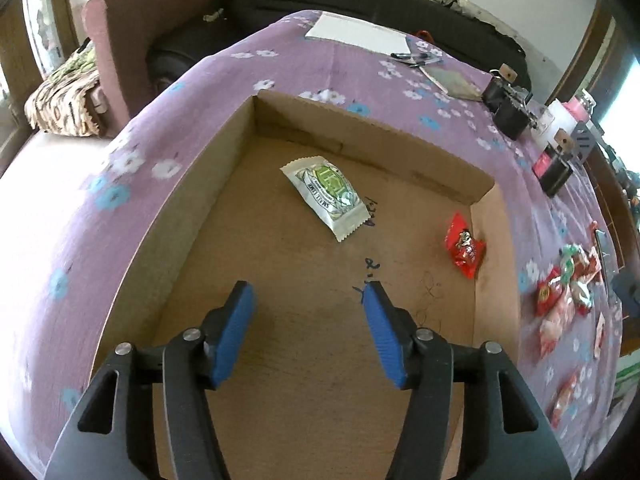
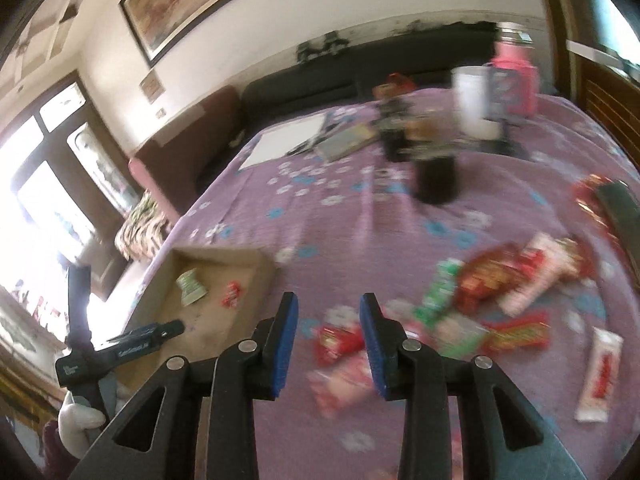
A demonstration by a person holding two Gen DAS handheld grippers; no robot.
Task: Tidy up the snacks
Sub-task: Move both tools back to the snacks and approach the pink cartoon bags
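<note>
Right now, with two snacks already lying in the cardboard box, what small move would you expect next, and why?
Probably the right gripper drops toward the red packet just ahead of it. Its jaws stand apart with nothing between them, and a heap of snacks still lies loose on the purple cloth. The cardboard box holds only a white-green packet and a small red one.
</note>
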